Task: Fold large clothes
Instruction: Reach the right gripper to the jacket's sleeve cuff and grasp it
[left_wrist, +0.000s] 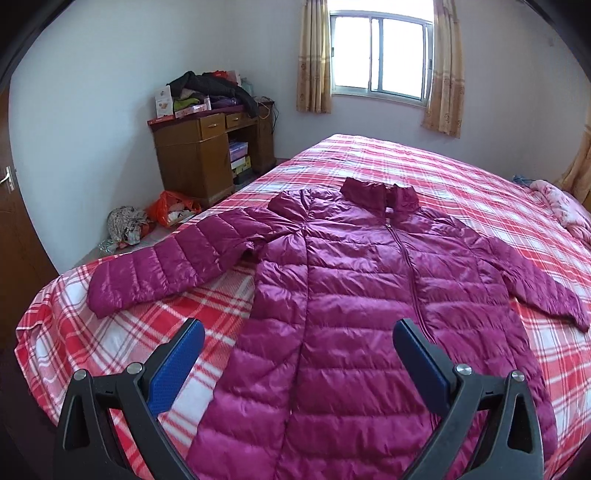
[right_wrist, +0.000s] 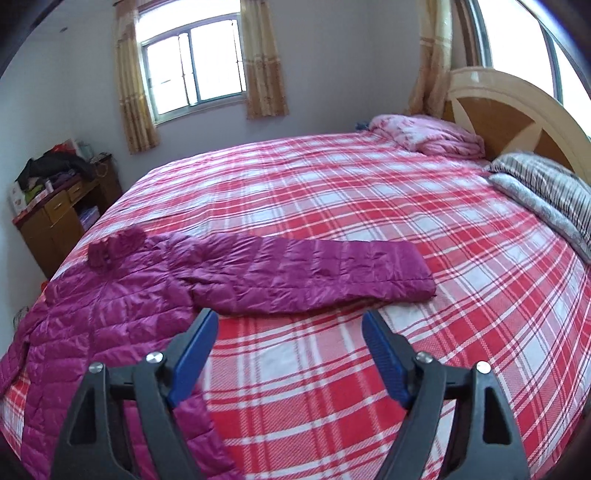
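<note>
Hovering left gripper (left_wrist: 299, 328): jaws spread wide, blue pads (left_wrist: 173, 365) bare, nothing between them; it hangs above the lower body of the jacket, not touching the cloth.

Right gripper (right_wrist: 290, 321): jaws equally wide apart, nothing held; it hangs above bare bedspread just short of the jacket's outstretched sleeve, with its left finger over the jacket's edge.

Jacket (left_wrist: 362, 295): a shiny magenta quilted puffer, laid flat and face up on the bed with the zipper (left_wrist: 408, 266) closed and running up the middle; the hem is nearest the cameras, the collar farthest.

Left sleeve (left_wrist: 166, 269): stretched out sideways toward the bed's left edge, cuff lying on the bedspread close to that edge.

Right sleeve (right_wrist: 314, 275): stretched out the other way across the plaid, its cuff resting flat, well apart from the pillows.

Collar (left_wrist: 376, 194): stands up in a bunched roll at the top of the jacket.

Bedspread (right_wrist: 369, 206): red, pink and white plaid, covering the whole bed.

Bedding at the head: a pink quilt (right_wrist: 432, 136) bunched against the wooden headboard (right_wrist: 517, 110), with grey striped pillows (right_wrist: 546, 192) beside it.

Desk (left_wrist: 210, 151): a brown wooden one against the far wall beside the bed, piled with dark clothes and boxes.

Floor by the desk: an orange plastic bag (left_wrist: 173, 208) and a crumpled patterned bundle.

Window (left_wrist: 380, 55): bright, in the far wall, with beige curtains on either side.
</note>
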